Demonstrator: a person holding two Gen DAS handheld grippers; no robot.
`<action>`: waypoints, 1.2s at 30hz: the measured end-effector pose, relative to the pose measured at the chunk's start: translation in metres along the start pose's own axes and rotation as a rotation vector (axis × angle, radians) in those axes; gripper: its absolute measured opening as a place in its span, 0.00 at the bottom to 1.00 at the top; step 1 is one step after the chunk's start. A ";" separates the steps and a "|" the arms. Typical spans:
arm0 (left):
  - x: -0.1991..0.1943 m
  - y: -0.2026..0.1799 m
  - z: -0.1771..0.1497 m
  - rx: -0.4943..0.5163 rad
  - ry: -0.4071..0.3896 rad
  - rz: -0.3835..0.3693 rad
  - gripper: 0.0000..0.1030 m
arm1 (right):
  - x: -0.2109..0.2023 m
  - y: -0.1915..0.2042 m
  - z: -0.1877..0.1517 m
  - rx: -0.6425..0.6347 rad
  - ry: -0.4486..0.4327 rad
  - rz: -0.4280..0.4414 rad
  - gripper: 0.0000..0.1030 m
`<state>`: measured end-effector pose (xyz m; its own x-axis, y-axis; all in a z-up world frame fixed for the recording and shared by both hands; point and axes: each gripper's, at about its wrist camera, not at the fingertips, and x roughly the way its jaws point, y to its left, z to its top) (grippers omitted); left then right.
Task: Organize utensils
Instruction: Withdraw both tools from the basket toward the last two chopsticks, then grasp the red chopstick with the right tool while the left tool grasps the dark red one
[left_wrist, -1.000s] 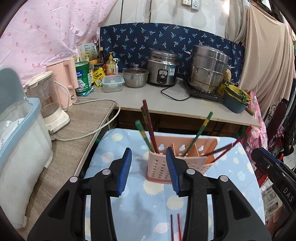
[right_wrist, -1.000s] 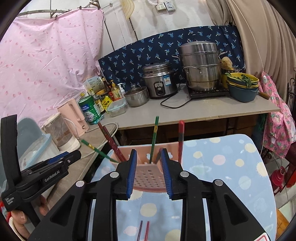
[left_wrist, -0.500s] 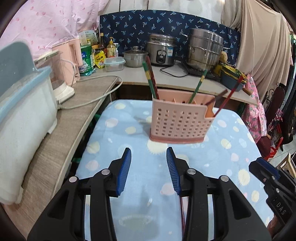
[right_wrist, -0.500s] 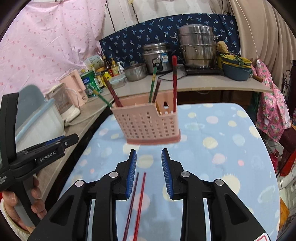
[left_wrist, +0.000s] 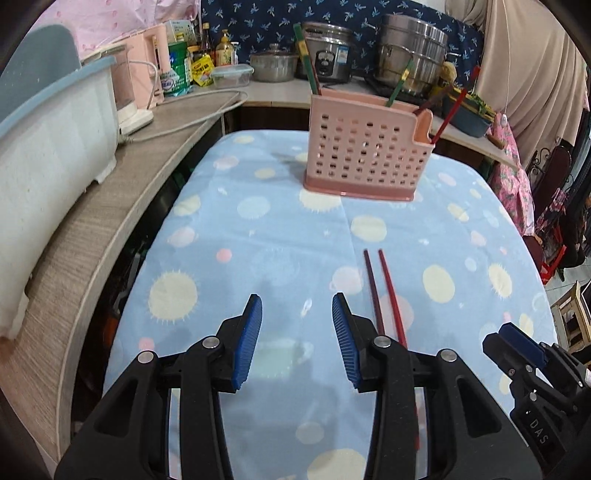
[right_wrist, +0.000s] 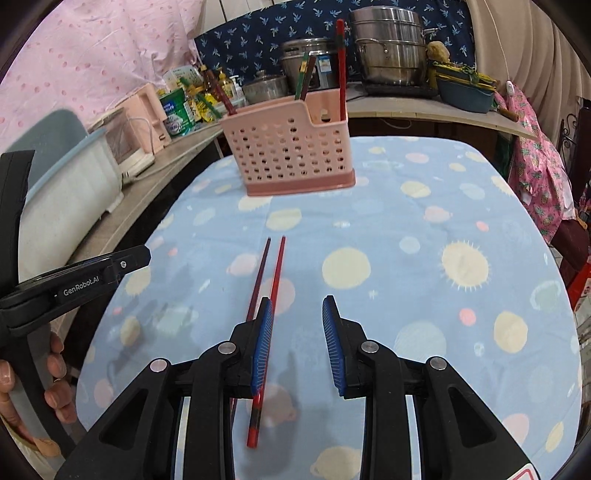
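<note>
1. The left gripper (left_wrist: 297, 332) has its blue ribbed jaws spread with only the cloth showing between them — it grips nothing. It hangs tilted down over the table, with the loose chopsticks just off its right finger, so it is not lined up on them.

2. The right gripper (right_wrist: 297, 332) is likewise parted and empty. Its left finger lies over the pair of loose chopsticks in this view, and they run out past its outer side rather than into the gap. It would have to shift towards them before a pinch could take.

3. The two slender chopsticks, one bright red (right_wrist: 275, 273) and one dark maroon (right_wrist: 258, 277), lie side by side and nearly parallel on the pale-blue tablecloth printed with suns and planets (right_wrist: 424, 229). They sit between the two grippers, tips pointing towards the holder.

4. The pink perforated plastic utensil holder (left_wrist: 365, 155) stands upright at the far end of the table, well apart from the loose pair. Several chopsticks, green-banded and red ones, already lean in its compartments — so this looks like where the last pair belongs.

5. My reading: the sorting is mostly done, and these two sticks are what remains. Lying flat and thin on soft cloth, they leave little to grip; a low, angled approach suits them.
</note>
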<state>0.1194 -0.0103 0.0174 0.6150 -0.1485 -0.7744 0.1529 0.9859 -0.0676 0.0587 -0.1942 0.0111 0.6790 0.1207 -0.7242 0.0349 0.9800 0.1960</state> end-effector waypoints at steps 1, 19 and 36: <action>0.001 0.000 -0.004 0.002 0.005 0.002 0.37 | 0.001 0.001 -0.004 -0.001 0.008 0.002 0.27; 0.018 -0.006 -0.049 0.025 0.105 0.019 0.43 | 0.023 0.019 -0.055 -0.024 0.115 0.023 0.27; 0.026 -0.009 -0.058 0.041 0.140 0.022 0.49 | 0.039 0.034 -0.071 -0.101 0.145 -0.013 0.17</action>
<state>0.0889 -0.0182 -0.0388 0.5050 -0.1120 -0.8558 0.1738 0.9844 -0.0263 0.0342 -0.1448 -0.0579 0.5659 0.1225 -0.8153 -0.0358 0.9916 0.1241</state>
